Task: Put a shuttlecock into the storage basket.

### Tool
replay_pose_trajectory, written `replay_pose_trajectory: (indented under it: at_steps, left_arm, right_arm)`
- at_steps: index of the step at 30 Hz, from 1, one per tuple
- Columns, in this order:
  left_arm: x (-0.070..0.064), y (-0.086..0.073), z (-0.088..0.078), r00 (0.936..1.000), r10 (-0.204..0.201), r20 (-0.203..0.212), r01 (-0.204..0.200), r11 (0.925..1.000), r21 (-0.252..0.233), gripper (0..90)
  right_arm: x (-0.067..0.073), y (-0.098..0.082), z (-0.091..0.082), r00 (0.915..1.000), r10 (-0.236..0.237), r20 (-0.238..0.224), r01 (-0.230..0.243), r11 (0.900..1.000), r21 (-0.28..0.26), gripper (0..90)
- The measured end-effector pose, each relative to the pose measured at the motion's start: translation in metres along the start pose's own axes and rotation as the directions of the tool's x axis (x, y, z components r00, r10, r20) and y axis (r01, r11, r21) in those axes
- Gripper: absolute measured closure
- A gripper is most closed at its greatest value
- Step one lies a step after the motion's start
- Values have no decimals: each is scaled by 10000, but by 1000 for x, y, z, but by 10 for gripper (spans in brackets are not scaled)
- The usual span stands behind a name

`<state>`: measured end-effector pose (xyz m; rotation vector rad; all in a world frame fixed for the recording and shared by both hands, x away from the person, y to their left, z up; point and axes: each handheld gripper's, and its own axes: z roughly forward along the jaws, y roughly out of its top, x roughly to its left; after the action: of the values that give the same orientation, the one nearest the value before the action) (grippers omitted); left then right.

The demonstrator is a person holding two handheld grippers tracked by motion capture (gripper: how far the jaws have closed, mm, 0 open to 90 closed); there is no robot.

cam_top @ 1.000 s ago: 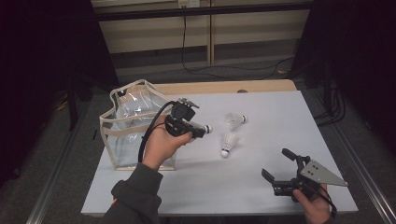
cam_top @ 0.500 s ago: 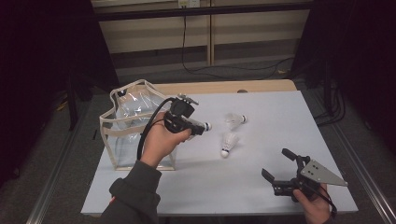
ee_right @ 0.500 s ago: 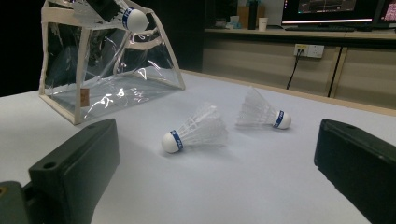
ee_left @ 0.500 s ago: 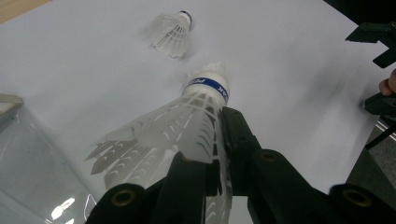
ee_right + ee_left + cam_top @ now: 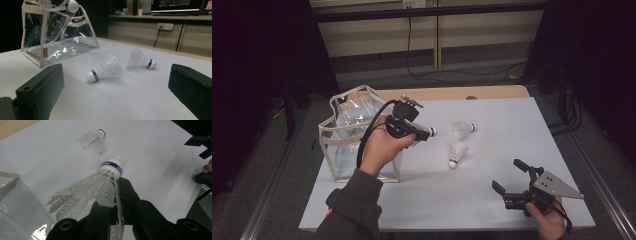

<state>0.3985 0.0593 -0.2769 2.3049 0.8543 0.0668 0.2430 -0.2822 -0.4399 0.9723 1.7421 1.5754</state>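
Beside the clear plastic bag with cream trim (image 5: 343, 131), the left tool (image 5: 424, 133) pinches a white feathered shuttlecock (image 5: 100, 183) by its skirt. That thin grip could let it slip. At four o'clock, the right tool (image 5: 508, 181) rests wide open, empty.

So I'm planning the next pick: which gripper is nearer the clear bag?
Left. The left gripper, holding a shuttlecock, hangs beside the clear bag; the right gripper sits open across the table.
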Motion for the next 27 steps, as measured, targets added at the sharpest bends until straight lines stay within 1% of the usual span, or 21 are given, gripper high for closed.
replay_pose_trajectory:
  at_steps: [2, 4, 5, 7, 14, 17, 18, 23, 26, 27]
  left_arm:
    - [1, 1, -1, 9999, 62, 85, -62, 10000, 68, 871]
    - [0, 2, -1, 10000, -6, -11, 6, 10000, 17, 871]
    - [1, 3, -2, 10000, 38, 8, -38, 10000, 34, 871]
    - [2, 4, -3, 10000, -36, -27, 37, 10000, 18, 871]
    - [6, 7, -8, 9999, -106, 21, 106, 9999, 78, 870]
    - [6, 8, -9, 9998, -173, -13, 173, 9998, 38, 870]
    - [6, 9, -10, 9999, -131, -39, 131, 9999, 61, 870]
    - [6, 11, -12, 9999, -119, 35, 119, 9998, 138, 869]
    - [7, 13, -13, 9999, -120, 13, 120, 9998, 131, 869]
    - [7, 13, -13, 9998, -177, 16, 177, 9998, 94, 869]
  right_arm:
    - [0, 0, 0, 10000, 3, 26, -3, 10000, 12, 0]
    - [0, 0, 1, 10000, 10, 57, -10, 10000, 14, 0]
    - [0, 0, 1, 10000, 47, 67, -47, 10000, 49, 0]
    - [-1, 0, 0, 10000, 37, 85, -38, 10000, 65, 0]
    - [-2, 0, 0, 9999, 44, 130, -45, 10000, 76, 0]
    - [-3, 0, 0, 9999, 49, 116, -49, 10000, 53, 0]
    - [-3, -1, 0, 9999, 46, 110, -47, 10000, 60, 0]
    - [-2, -1, 1, 9999, 37, 110, -38, 10000, 70, 0]
    - [-2, 0, 1, 9999, 30, 106, -31, 10000, 61, 0]
    - [-1, 0, 1, 9999, 34, 109, -34, 10000, 50, 0]
